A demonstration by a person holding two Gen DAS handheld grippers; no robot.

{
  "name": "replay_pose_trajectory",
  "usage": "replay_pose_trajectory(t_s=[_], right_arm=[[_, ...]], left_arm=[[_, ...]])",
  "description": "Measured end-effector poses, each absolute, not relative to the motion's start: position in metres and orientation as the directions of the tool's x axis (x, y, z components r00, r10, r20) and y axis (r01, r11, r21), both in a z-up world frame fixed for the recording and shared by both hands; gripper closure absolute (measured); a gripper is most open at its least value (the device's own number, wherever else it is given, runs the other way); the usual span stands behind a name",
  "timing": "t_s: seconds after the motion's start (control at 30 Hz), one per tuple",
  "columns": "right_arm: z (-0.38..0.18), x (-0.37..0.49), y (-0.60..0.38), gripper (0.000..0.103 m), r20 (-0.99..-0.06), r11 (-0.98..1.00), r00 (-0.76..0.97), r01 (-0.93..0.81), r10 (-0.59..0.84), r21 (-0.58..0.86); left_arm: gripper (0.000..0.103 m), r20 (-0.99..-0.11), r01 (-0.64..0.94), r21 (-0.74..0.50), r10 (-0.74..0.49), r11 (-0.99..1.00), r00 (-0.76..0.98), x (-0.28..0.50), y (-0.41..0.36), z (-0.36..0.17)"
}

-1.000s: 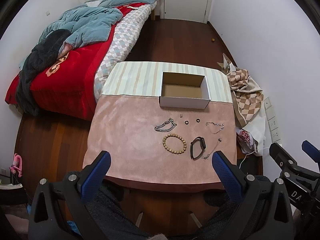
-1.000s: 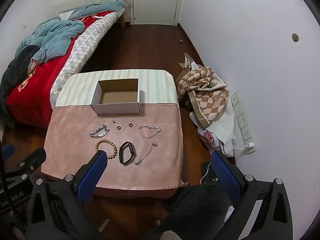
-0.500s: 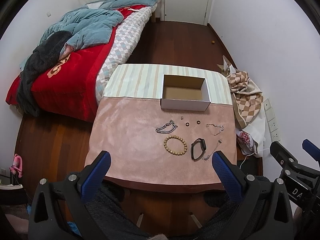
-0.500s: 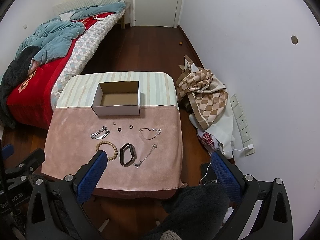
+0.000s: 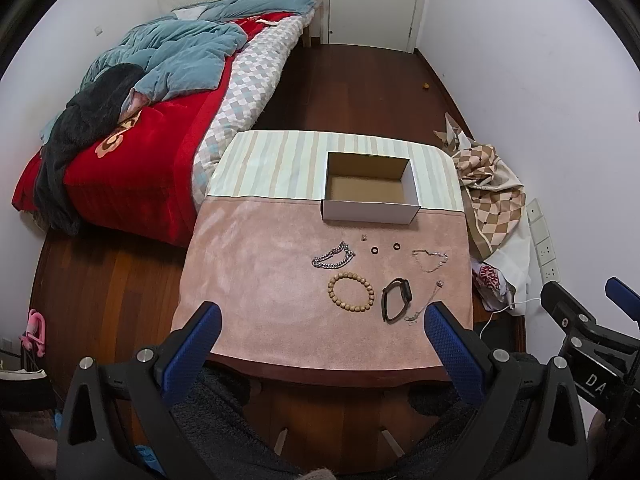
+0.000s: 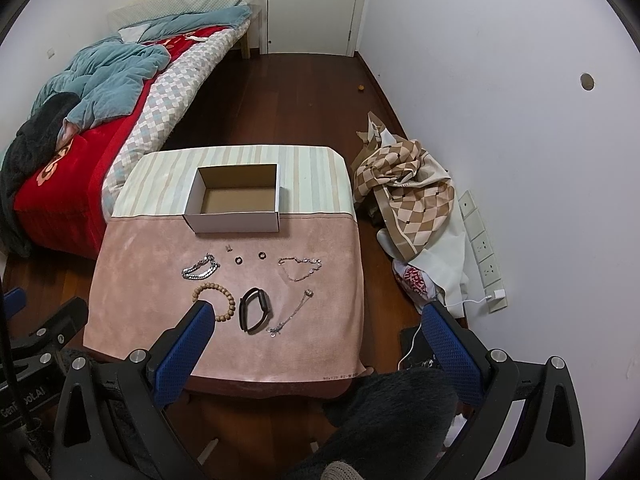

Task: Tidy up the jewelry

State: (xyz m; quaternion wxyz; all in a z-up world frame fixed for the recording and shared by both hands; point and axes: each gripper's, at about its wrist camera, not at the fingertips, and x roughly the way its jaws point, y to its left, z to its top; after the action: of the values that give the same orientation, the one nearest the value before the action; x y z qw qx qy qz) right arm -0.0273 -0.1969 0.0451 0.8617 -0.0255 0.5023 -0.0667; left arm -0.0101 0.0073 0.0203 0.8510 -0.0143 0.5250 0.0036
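An open, empty cardboard box [image 5: 370, 194] [image 6: 234, 200] stands at the middle of the table [image 5: 256, 280]. In front of it on the pink cloth lie a silver chain bracelet [image 5: 334, 257] [image 6: 200, 267], a wooden bead bracelet [image 5: 351, 292] [image 6: 214, 300], a black band [image 5: 396, 299] [image 6: 255, 310], two dark rings [image 5: 375, 249] [image 6: 238, 260], a thin chain [image 5: 430, 259] [image 6: 300, 266] and another thin chain [image 5: 424, 306] [image 6: 290, 312]. My left gripper [image 5: 320, 330] and right gripper [image 6: 316, 328] are open and empty, high above the table's near edge.
A bed [image 5: 140, 120] with red and blue bedding stands to the left. A chequered cloth heap [image 6: 408, 196] and wall sockets [image 6: 480, 248] are to the right of the table. A closed door [image 6: 312, 4] is at the far end.
Both cameras have risen and tilted a little, so the table sits lower in view. Nothing on the table has moved. Both grippers stay open.
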Motion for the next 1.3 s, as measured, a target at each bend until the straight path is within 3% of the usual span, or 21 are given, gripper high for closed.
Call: replay_pose_trajectory(t_s=[1.3], right_arm=[[0.056, -0.032, -0.201, 0.0, -0.856, 0.99, 0.499, 0.094, -0.136, -0.103]], left_arm=[[0.0, -0.883, -0.02, -0.026, -0.013, 0.999, 0.469, -0.01, 0.004, 0.033]])
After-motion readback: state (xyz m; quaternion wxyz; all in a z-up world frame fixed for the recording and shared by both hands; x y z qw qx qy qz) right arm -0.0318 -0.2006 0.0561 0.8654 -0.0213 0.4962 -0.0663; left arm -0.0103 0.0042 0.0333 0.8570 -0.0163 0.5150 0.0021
